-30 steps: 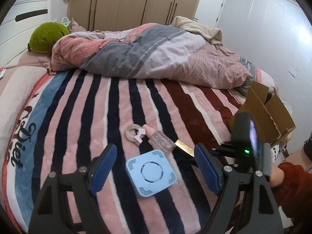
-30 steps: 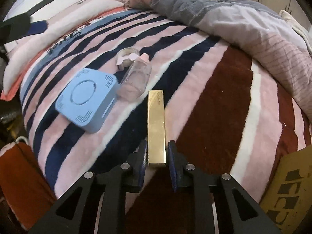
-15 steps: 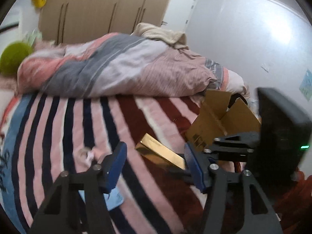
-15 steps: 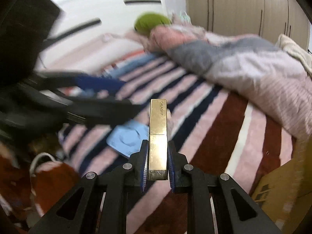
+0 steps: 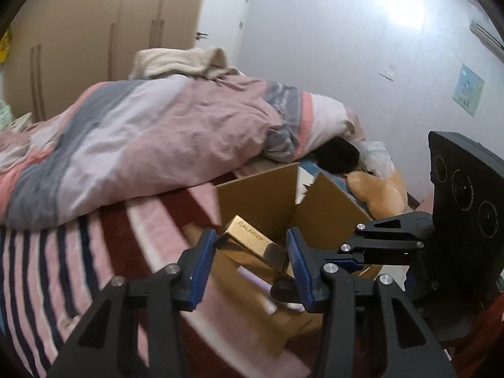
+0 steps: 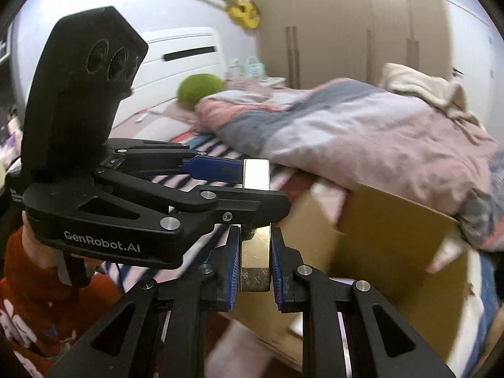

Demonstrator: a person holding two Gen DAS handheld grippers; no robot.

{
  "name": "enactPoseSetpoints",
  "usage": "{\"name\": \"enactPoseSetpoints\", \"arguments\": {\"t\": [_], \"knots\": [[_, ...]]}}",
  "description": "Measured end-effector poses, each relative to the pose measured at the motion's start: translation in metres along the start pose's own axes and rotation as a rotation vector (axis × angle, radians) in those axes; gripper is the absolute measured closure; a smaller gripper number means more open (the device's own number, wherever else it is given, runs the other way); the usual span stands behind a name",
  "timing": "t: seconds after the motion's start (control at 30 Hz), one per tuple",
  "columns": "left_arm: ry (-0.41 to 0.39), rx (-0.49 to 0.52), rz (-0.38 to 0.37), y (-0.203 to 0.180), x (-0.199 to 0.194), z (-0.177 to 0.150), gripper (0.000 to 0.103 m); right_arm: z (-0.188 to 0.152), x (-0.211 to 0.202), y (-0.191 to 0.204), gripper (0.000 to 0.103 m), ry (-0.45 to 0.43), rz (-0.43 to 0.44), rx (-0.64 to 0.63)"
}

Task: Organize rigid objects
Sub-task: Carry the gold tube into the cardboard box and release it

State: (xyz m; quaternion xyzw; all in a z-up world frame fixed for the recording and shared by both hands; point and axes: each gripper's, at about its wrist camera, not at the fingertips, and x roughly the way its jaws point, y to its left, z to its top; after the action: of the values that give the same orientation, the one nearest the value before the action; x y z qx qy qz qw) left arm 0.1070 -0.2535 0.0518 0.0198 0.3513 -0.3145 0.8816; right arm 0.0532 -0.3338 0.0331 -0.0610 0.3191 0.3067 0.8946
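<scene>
The right gripper [image 6: 254, 263] is pinching the gold bar [image 6: 255, 253], long axis pointing forward over the box [image 6: 387, 236]. The left gripper [image 5: 249, 261] has just been closing around the bar's far end; whether its pads are pressing is unclear.

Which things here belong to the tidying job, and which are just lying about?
Part of the job:
- gold box, clamped in the right gripper
- cardboard box at the bed's edge
- left gripper, closing around the gold box's far end

Lying about:
- quilt
- beige towel
- green cushion
- yellow guitar
- wardrobe
</scene>
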Motion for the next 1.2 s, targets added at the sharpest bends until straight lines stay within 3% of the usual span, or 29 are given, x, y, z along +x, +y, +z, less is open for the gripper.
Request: {"name": "enactPoseSetpoints", "arguments": {"t": [0.2,0.3,0.4,0.5,0.63,0.8,0.93,1.2], "knots": [[0.096,0.031,-0.016,-0.017,0.054,0.016,0.06,-0.012,0.002,-0.052,0.09,0.059,-0.051,0.082],[0.119,0.026,-0.005,-0.016,0.064,0.018,0.055,-0.014,0.011,-0.063,0.089,0.098,-0.124,0.076],[0.093,0.027,0.0,-0.014,0.053,0.019,0.035,-0.017,0.012,-0.063,0.086,0.116,-0.168,0.054],[0.065,0.022,0.018,-0.011,0.036,0.019,0.031,-0.016,0.009,-0.059,0.07,0.105,-0.164,0.041],[0.03,0.001,0.069,0.005,0.003,0.01,0.029,-0.009,0.006,-0.049,0.068,0.09,-0.151,0.024],[-0.011,-0.053,0.19,0.046,-0.051,-0.011,0.027,0.006,0.004,-0.01,0.066,0.046,-0.056,-0.028],[-0.025,-0.109,0.277,0.084,-0.09,-0.037,0.024,0.017,0.02,0.038,0.059,0.021,0.001,-0.114],[-0.026,-0.208,0.37,0.147,-0.134,-0.108,0.024,0.019,0.108,0.112,0.059,0.14,0.196,-0.107]]}}
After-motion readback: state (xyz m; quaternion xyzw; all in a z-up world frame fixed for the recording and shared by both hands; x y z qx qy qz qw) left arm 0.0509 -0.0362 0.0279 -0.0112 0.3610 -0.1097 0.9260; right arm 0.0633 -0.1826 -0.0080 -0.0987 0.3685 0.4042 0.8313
